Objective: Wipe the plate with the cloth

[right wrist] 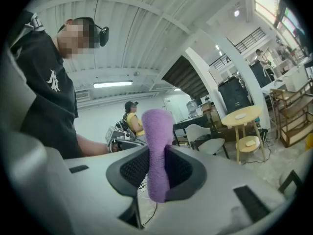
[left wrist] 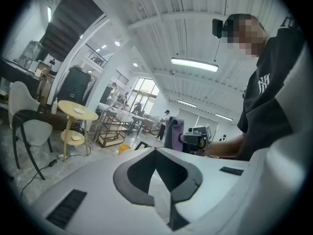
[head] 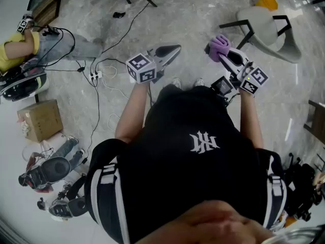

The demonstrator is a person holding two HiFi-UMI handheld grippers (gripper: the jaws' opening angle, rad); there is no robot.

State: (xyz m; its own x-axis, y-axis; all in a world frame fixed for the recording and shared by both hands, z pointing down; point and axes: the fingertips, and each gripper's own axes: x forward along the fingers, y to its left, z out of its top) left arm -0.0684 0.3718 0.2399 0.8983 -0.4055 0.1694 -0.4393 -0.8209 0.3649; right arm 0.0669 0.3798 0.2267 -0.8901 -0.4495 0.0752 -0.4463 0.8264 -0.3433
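**Spotter:** Your purple cloth (right wrist: 157, 146) is pinched between the jaws of your right gripper (head: 226, 57). The pads clamp its lower part, so a thick rounded end stands free above them. I reckon you hold it that way to have that free end for rubbing.

**Coach:** You have no plate under it, though. Your head view gives only the marble floor (head: 203, 14), your own black shirt and both tools held out level in front of you. Nothing to wipe lies within reach there.

**Spotter:** Your left gripper (left wrist: 155, 152) is closed on nothing, its pad tips meeting. It is probably idle because nothing needs steadying yet. You would have to open it to hold a plate.

**Coach:** Your gripper views show what the head view misses. Both take in a yellow round table (left wrist: 93, 115) well away across the room, with a small pale dish (left wrist: 78, 110) on top. Whether that is your plate, I cannot tell.

**Spotter:** Your left gripper view also shows the cloth from the side, standing up from your other tool. Your right gripper view has a seated person in a yellow top (right wrist: 131, 121) behind the cloth.

**Coach:** By my judgement your wiping is not begun. You first need to bring cloth and plate together.
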